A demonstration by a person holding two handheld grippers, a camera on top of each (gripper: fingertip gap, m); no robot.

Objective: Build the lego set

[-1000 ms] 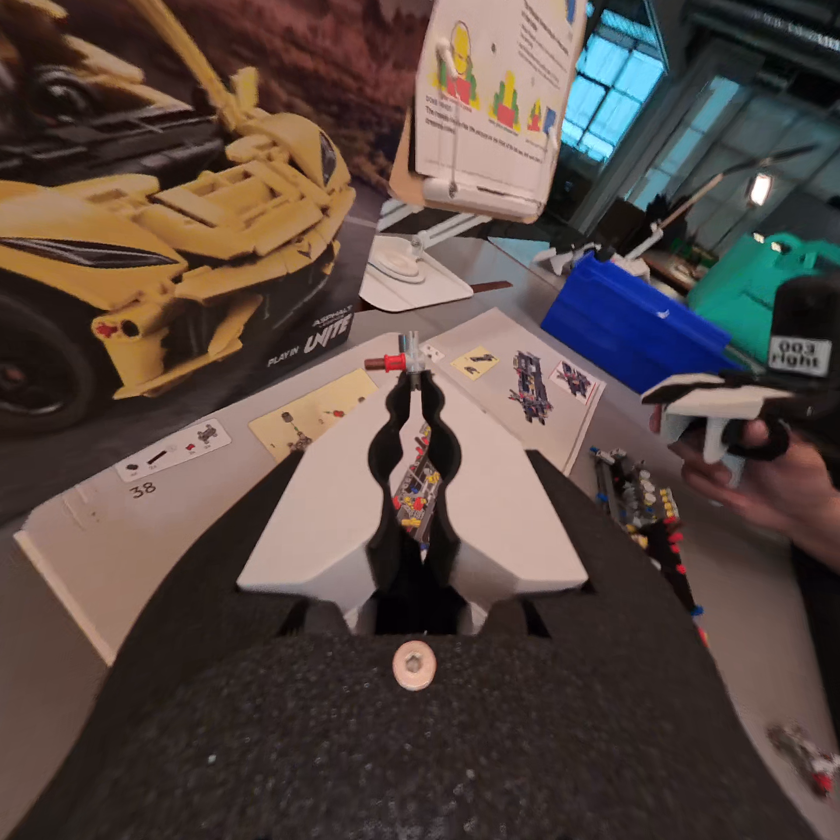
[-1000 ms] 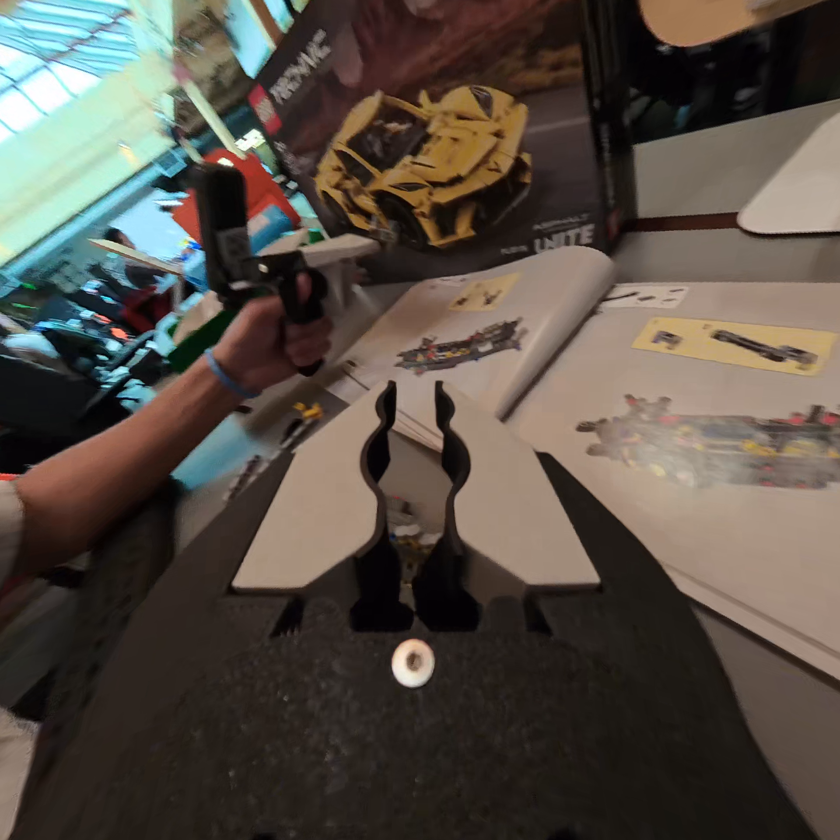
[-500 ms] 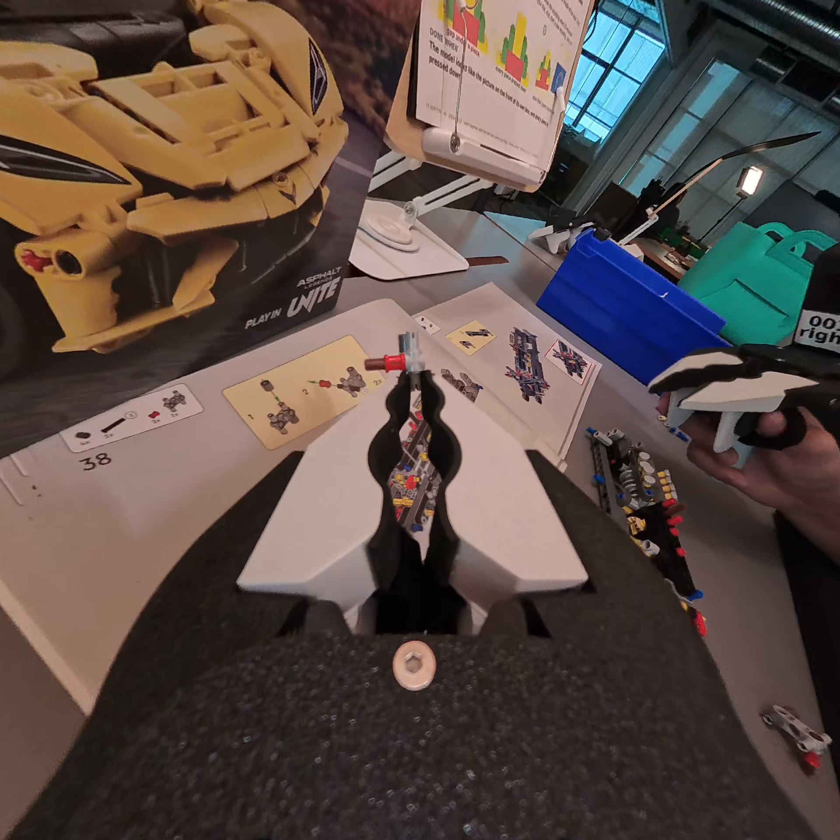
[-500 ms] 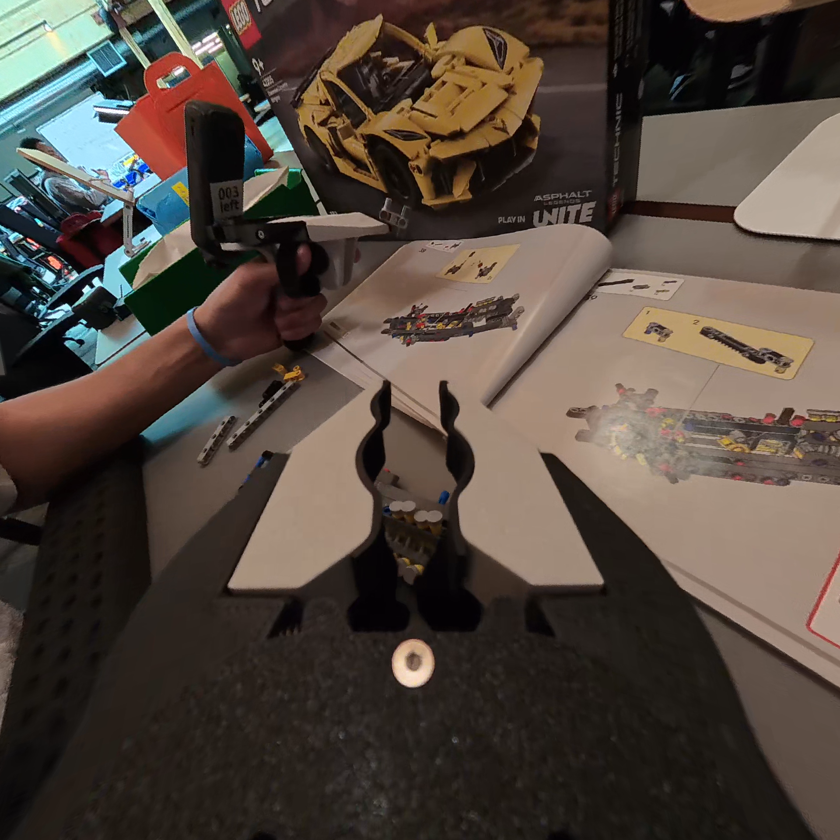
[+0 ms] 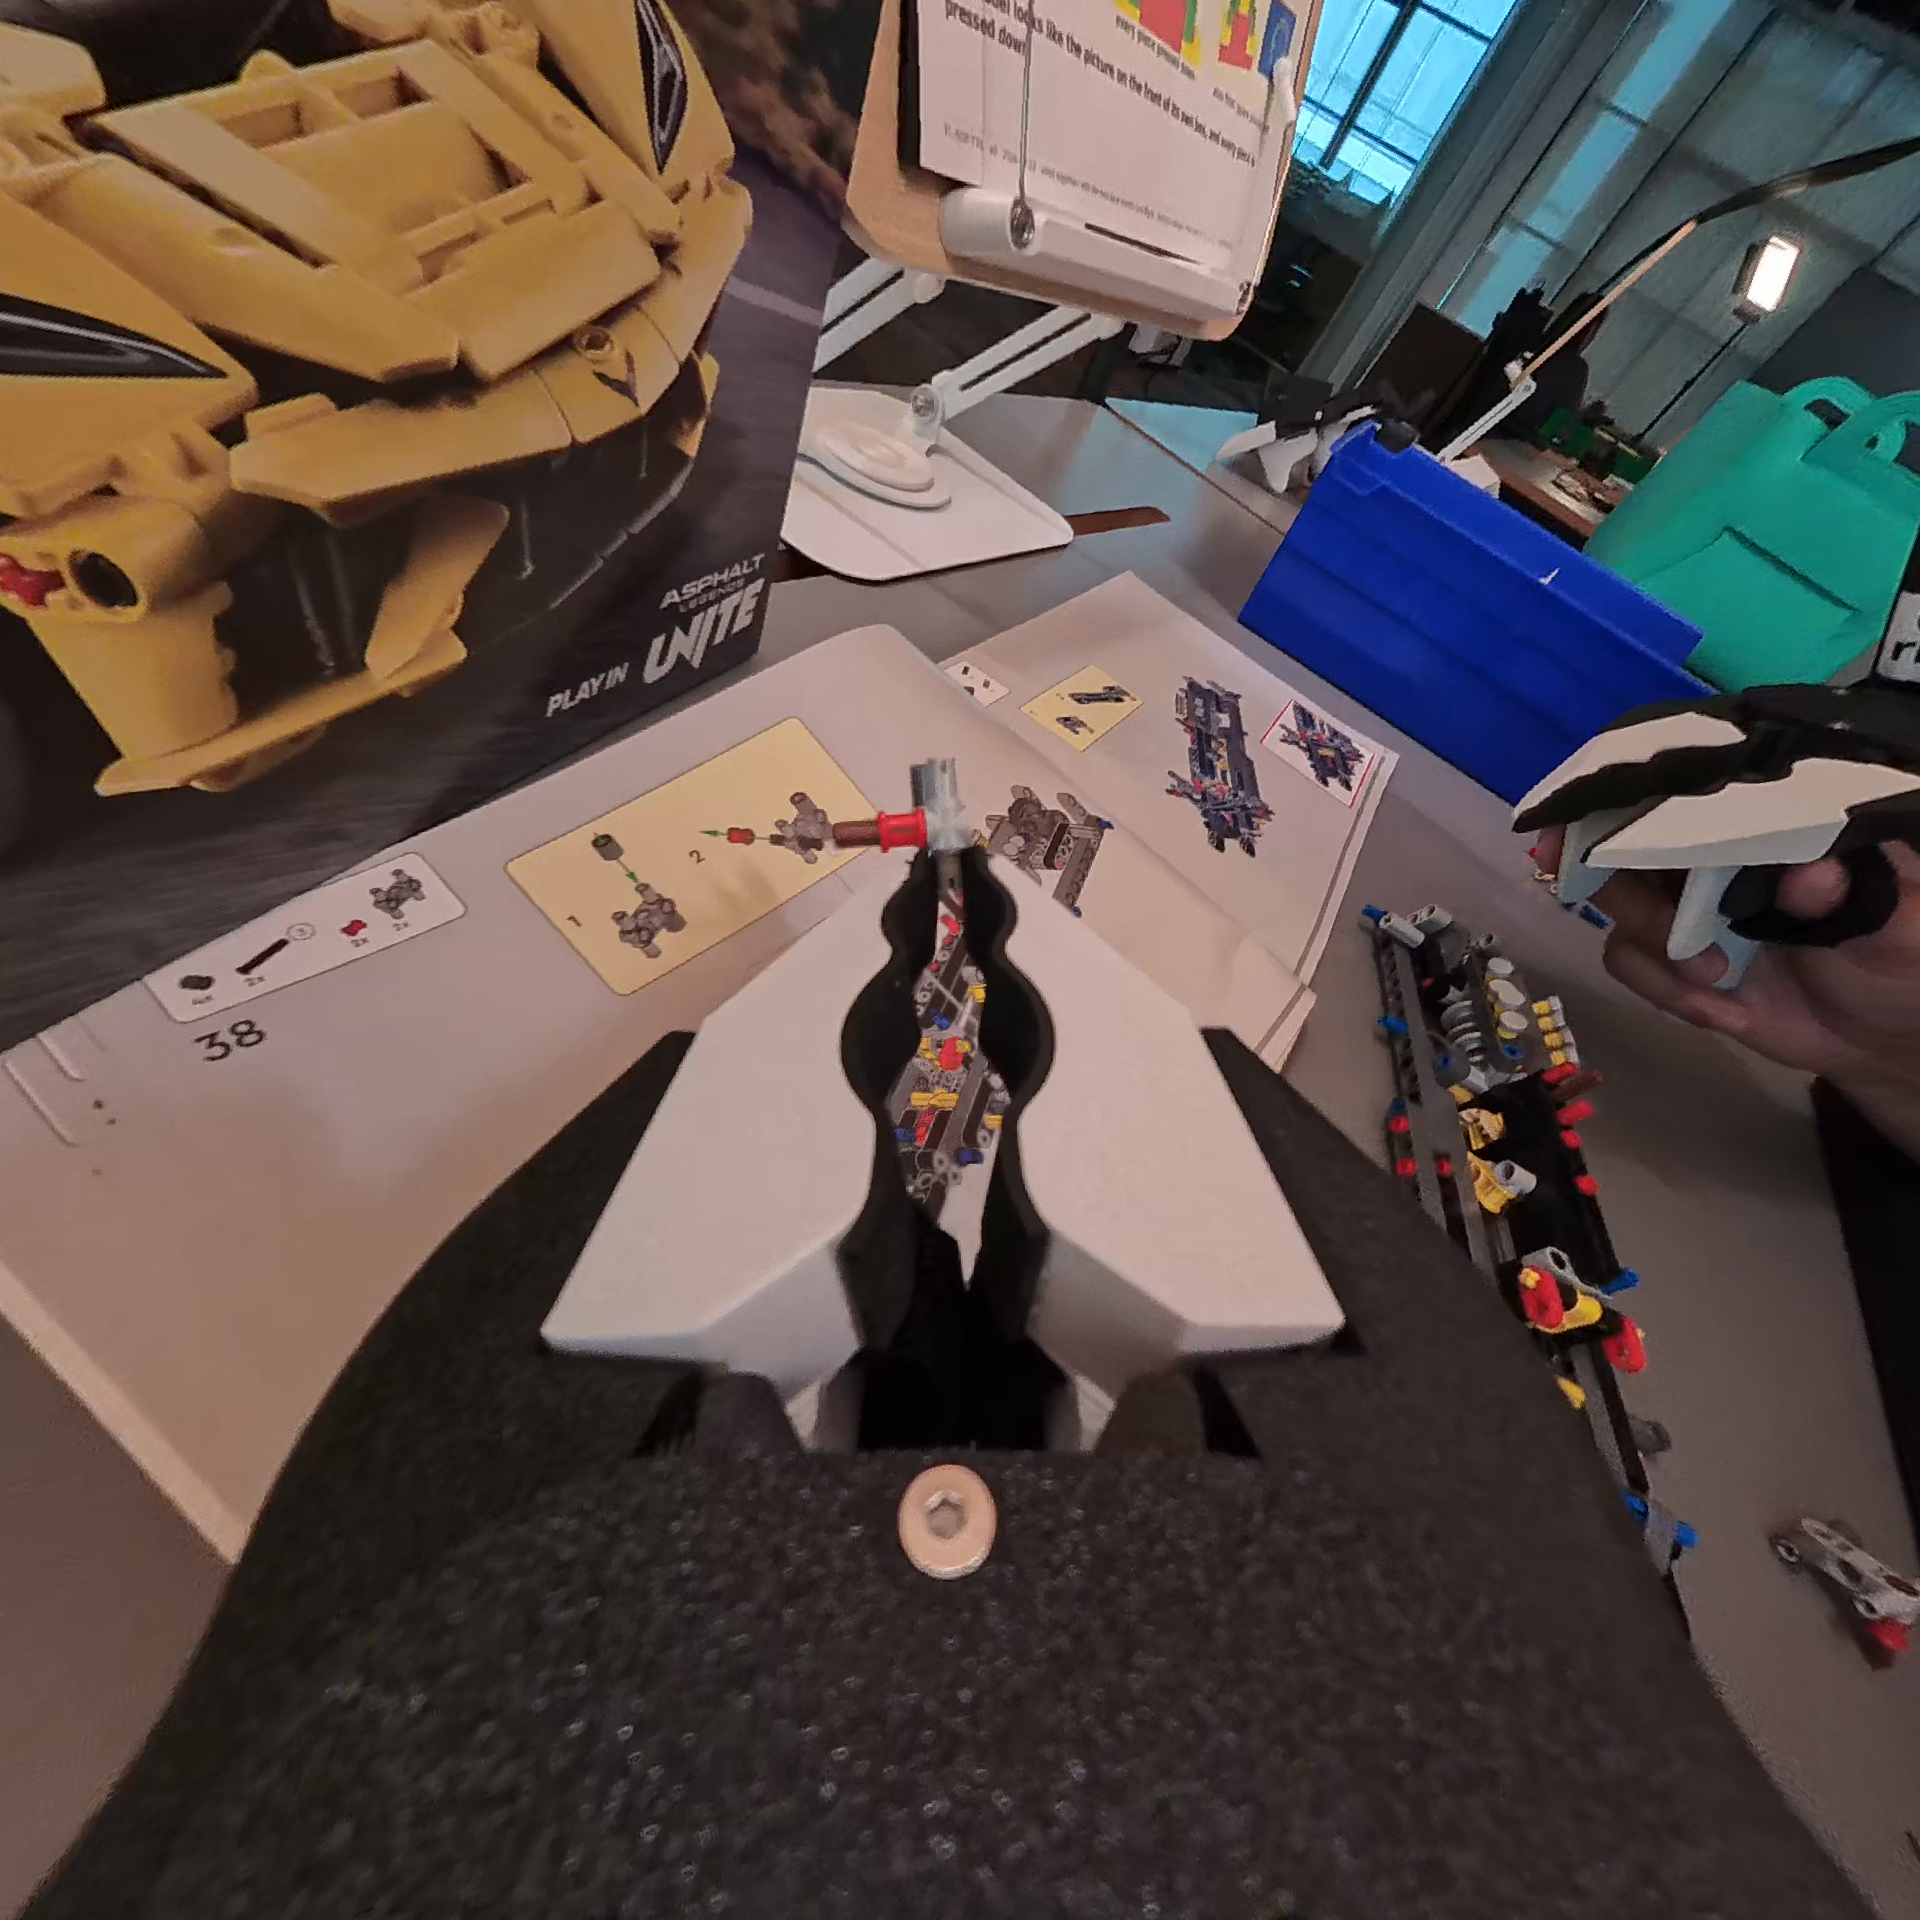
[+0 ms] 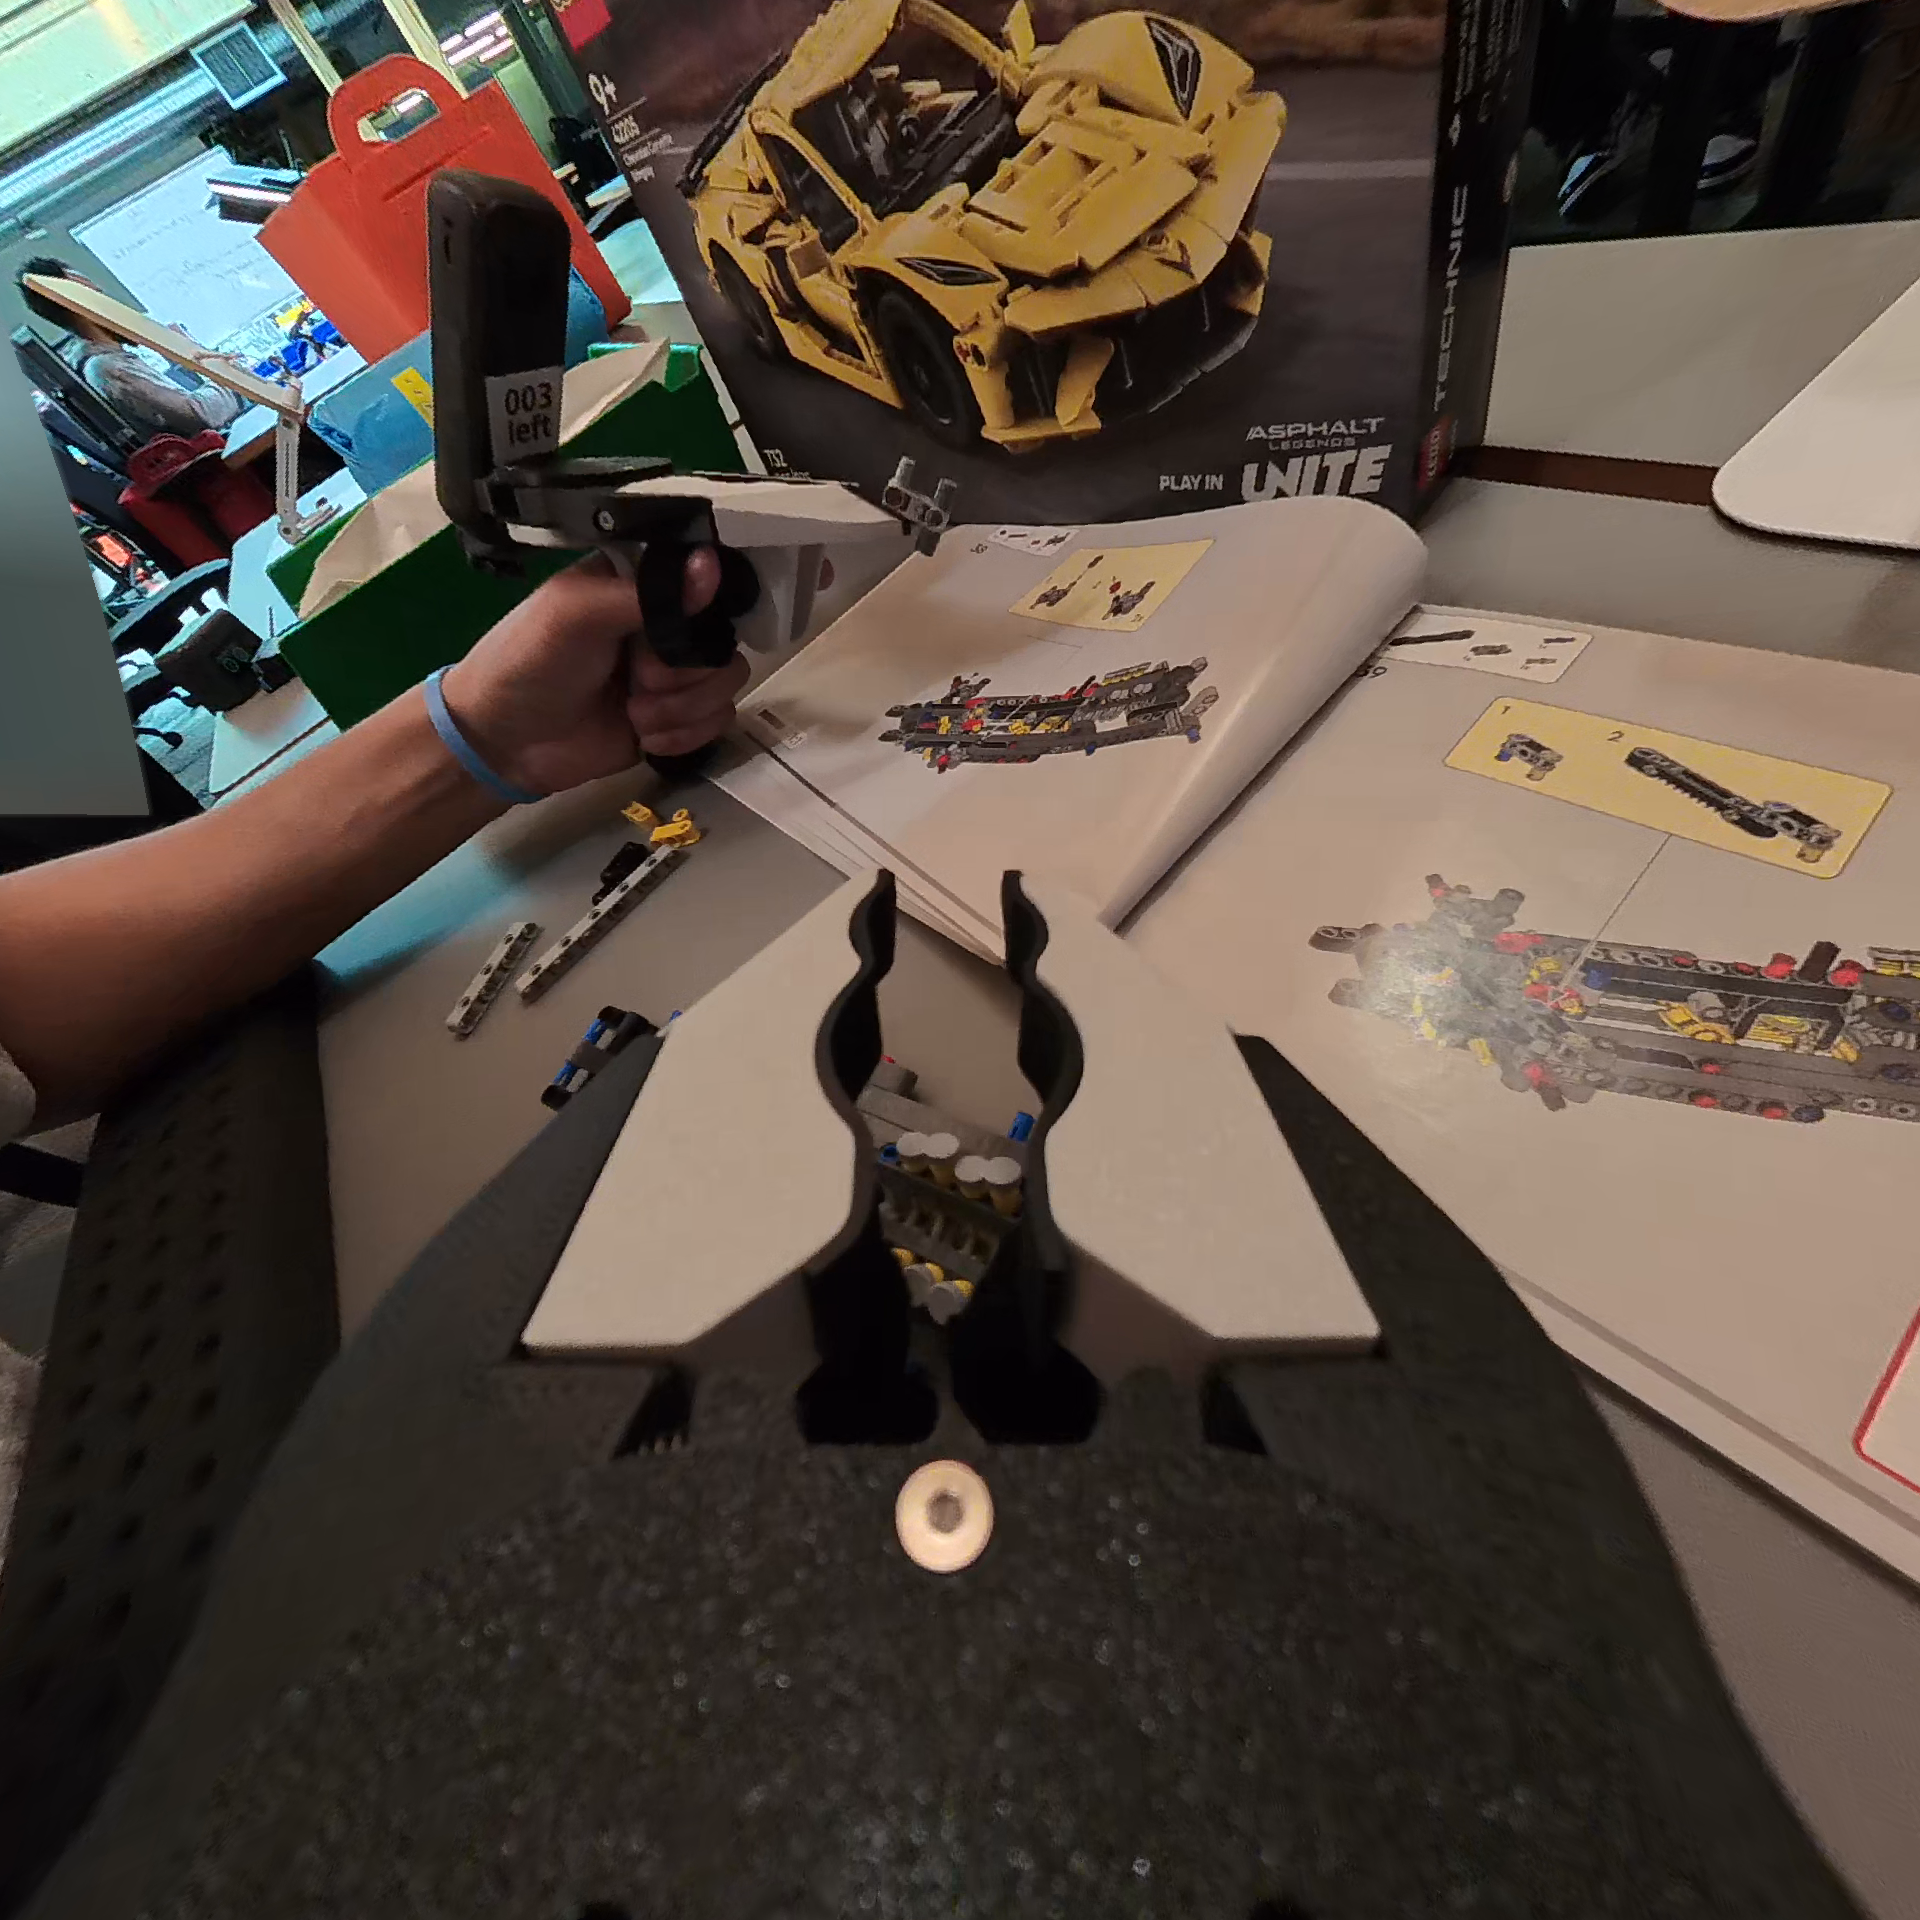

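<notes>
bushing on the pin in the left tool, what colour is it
Red: the bushing sits on a brown pin beside a grey connector. The left wrist view shows it best.

Two grippers in hand — left gripper, right gripper. One small connector assembly at the left tips. One long chassis build on the table. One open instruction booklet. One set box with a yellow car printed on it. Two grey beams lying loose, plus one small black-and-blue piece. One blue bin — one teal bag behind it. One red bag.
</notes>
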